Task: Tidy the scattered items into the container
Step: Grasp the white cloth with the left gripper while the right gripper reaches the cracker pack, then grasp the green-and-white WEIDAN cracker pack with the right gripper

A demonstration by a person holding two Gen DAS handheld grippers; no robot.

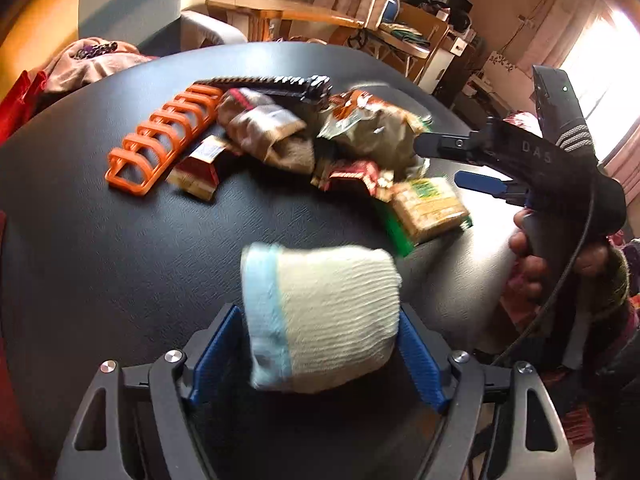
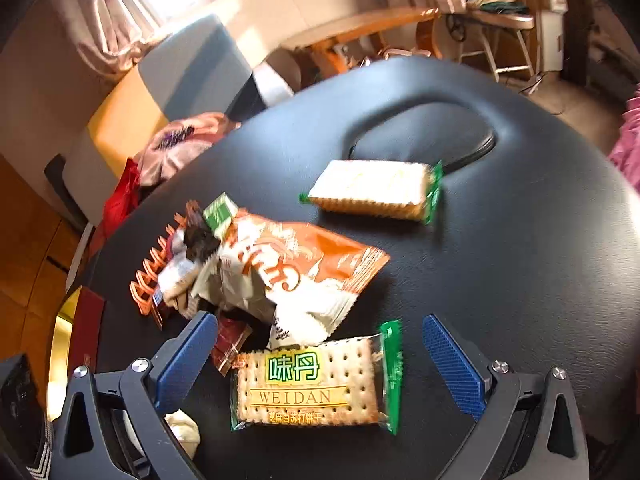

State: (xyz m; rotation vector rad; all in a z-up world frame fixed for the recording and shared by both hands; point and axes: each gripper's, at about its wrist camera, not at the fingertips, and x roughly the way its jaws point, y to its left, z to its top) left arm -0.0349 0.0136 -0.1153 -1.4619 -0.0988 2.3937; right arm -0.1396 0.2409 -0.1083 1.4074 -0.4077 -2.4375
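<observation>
My left gripper [image 1: 320, 340] is shut on a rolled cream cloth with a light blue edge [image 1: 324, 316], held above the black table [image 1: 100, 248]. My right gripper [image 2: 316, 344] is open, its blue pads either side of a WEIDAN cracker packet [image 2: 312, 384] lying flat on the table; it also shows from the side in the left wrist view [image 1: 440, 160]. A second cracker packet [image 2: 376, 190] lies farther away. An orange and white snack bag [image 2: 288, 276] lies in a pile with small wrappers. An orange plastic rack [image 1: 164, 136] lies at the left.
A black toothed strip [image 1: 280, 82] lies behind the pile. An oval recess [image 2: 424, 136] sits in the table's far side. A grey chair [image 2: 188, 68], wooden tables [image 1: 280, 14] and clothes [image 1: 88, 60] stand beyond the table edge.
</observation>
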